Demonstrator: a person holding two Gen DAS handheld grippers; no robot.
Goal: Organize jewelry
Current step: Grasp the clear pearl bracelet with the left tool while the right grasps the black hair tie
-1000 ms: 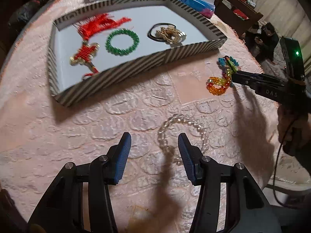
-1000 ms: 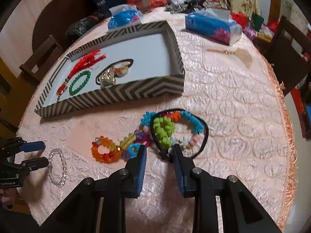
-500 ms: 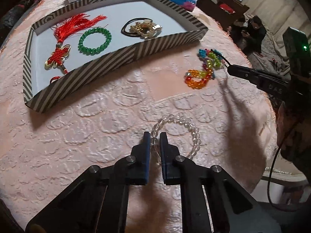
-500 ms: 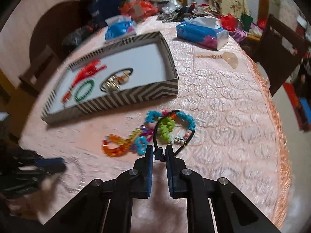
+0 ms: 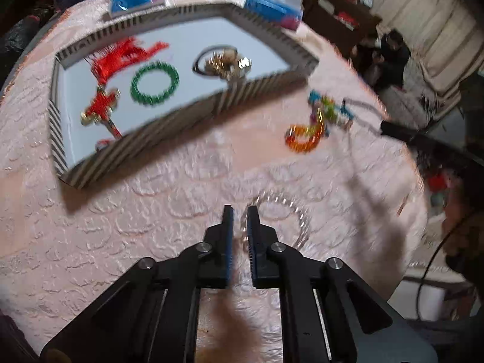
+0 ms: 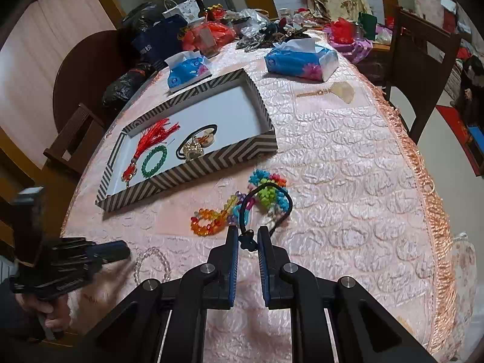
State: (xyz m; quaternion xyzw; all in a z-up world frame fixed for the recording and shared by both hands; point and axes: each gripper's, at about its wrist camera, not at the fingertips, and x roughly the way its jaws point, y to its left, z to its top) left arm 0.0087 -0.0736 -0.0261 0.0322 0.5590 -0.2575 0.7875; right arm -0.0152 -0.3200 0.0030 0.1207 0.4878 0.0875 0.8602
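Both claws are loaded: the left claw (image 5: 239, 211) is clamped on the clear bead bracelet (image 5: 281, 217), though its jaws are easing open a touch, and the right claw (image 6: 248, 236) pinches the black cord necklace (image 6: 266, 196), bright beads trailing on the tabletop (image 6: 348, 211). Lift slowly, clear the striped tray (image 6: 211, 163) wall, then release inside. The right view is crisp; the left view blurs yet shows the bracelet's grip point
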